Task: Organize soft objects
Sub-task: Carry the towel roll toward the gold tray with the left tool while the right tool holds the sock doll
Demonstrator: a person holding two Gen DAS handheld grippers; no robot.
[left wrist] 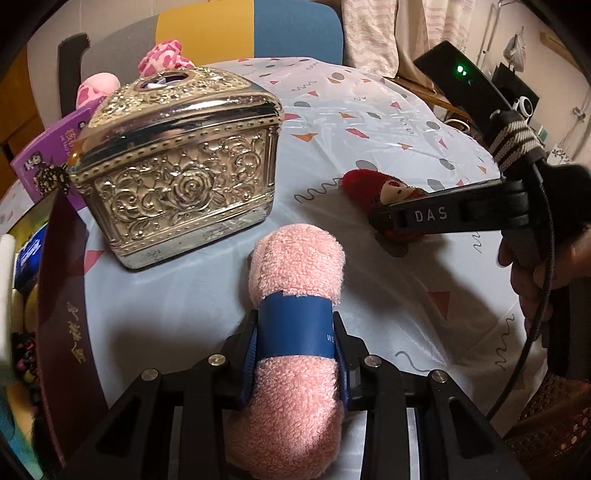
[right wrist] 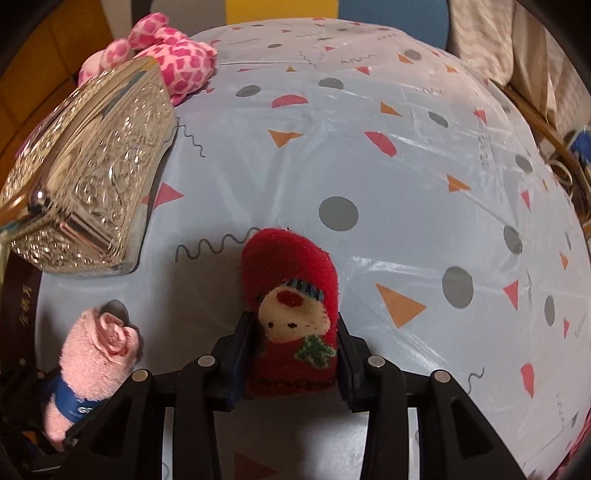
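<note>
A rolled pink towel (left wrist: 295, 258) with a blue paper band lies on the patterned tablecloth (left wrist: 369, 122), and my left gripper (left wrist: 295, 332) is shut on it at the band. The same towel (right wrist: 99, 343) shows at the lower left of the right wrist view. A red sock (right wrist: 291, 266) with a snowman face lies flat on the cloth between the fingers of my right gripper (right wrist: 293, 332), whose pads press both of its sides. In the left wrist view the right gripper (left wrist: 388, 221) comes in from the right over the red sock (left wrist: 364, 184), held by a person's hand (left wrist: 524, 266).
An ornate golden box (left wrist: 177, 166) stands left of the towel. Behind it lie a pink spotted plush (right wrist: 177, 62) and a purple book (left wrist: 48, 155). A dark red folder (left wrist: 62, 295) stands at the table's left edge. A chair back (left wrist: 295, 29) rises beyond the far edge.
</note>
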